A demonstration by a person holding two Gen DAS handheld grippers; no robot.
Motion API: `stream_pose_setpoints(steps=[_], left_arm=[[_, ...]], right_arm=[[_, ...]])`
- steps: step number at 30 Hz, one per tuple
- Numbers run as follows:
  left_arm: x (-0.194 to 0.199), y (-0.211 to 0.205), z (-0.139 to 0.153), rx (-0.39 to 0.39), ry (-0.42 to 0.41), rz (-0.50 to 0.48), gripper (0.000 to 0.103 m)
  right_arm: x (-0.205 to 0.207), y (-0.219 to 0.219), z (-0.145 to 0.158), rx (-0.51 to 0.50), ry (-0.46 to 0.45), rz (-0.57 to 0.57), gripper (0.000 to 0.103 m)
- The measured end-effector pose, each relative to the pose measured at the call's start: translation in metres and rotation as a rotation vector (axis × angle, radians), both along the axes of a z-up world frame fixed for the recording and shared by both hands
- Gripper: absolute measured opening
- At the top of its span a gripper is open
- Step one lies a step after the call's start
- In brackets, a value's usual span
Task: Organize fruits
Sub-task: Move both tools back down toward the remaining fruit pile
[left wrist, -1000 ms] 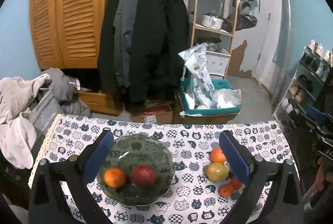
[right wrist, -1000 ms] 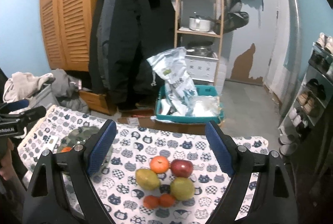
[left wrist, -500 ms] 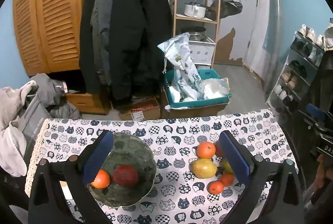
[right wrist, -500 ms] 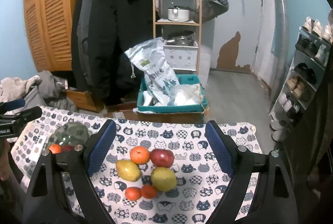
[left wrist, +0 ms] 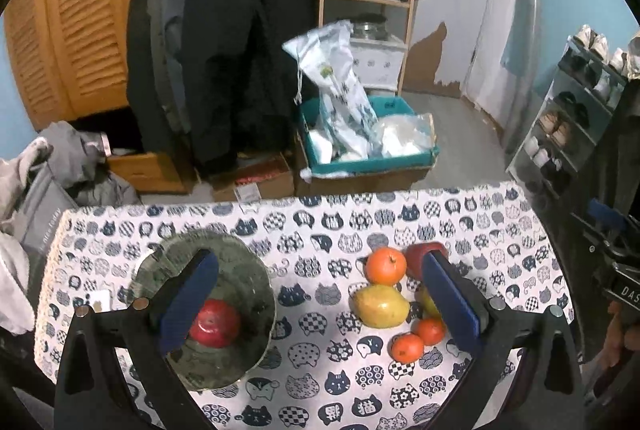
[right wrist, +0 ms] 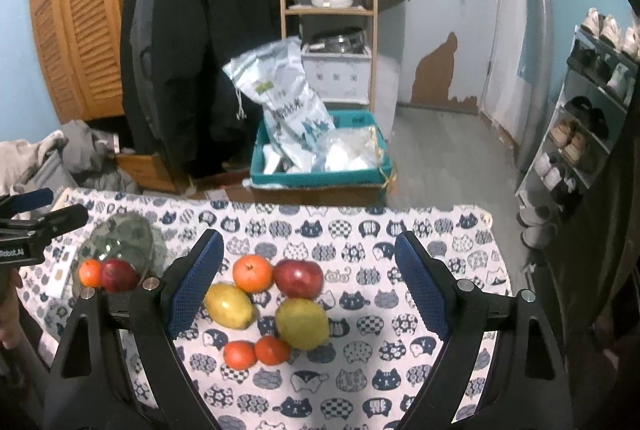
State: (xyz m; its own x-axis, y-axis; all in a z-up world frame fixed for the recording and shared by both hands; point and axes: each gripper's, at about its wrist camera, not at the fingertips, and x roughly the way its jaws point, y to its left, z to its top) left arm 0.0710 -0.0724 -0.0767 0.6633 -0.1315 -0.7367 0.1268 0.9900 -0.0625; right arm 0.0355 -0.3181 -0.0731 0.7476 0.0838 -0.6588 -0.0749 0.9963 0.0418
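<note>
On the cat-print tablecloth (right wrist: 360,230) lies a cluster of fruit: an orange (right wrist: 252,272), a red apple (right wrist: 298,278), a yellow mango (right wrist: 229,305), a greenish pear (right wrist: 302,324) and two tangerines (right wrist: 239,354). My right gripper (right wrist: 308,250) hovers open above them, holding nothing. At the left a green glass bowl (right wrist: 120,242) holds a red apple (right wrist: 118,275) and a tangerine (right wrist: 89,272). My left gripper (left wrist: 318,270) is open and empty between the bowl (left wrist: 240,278) and the orange (left wrist: 385,266). Its left finger hides part of the bowl's apple (left wrist: 218,324).
Beyond the table's far edge stand a teal crate (right wrist: 316,170) with plastic bags, hanging dark coats (right wrist: 200,50), a wooden shelf (right wrist: 328,10) and a shoe rack (right wrist: 580,134). Grey clothes (left wrist: 60,166) are piled at the left. A small card (left wrist: 100,300) lies beside the bowl.
Both grippers have sunk toward the table and tilted down. In the left wrist view the bowl slid behind the left finger; in the right wrist view the fruit cluster looms larger between the fingers.
</note>
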Motion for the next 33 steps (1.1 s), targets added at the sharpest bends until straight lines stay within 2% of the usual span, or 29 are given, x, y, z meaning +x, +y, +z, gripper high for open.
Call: stream_pose_setpoints(steps=[13,23,29,33], left_arm=[[0.022,-0.027,-0.065,0.076,0.147,-0.028,0.102],[0.04,-0.038,-0.117,0.096,0.268,-0.034,0.102],[0.045,-0.045,-0.139,0.121,0.3,-0.042,0.102],[0.05,-0.045,-0.152,0.106,0.328,-0.036,0.102]], right_arm=[[0.027,-0.001,-0.07,0.007,0.209,0.011,0.086],[0.048,0.009,-0.134,-0.009,0.391,0.039,0.086],[0.058,0.013,-0.167,-0.006,0.478,0.052,0.086],[0.065,0.013,-0.185,-0.003,0.521,0.05,0.086]])
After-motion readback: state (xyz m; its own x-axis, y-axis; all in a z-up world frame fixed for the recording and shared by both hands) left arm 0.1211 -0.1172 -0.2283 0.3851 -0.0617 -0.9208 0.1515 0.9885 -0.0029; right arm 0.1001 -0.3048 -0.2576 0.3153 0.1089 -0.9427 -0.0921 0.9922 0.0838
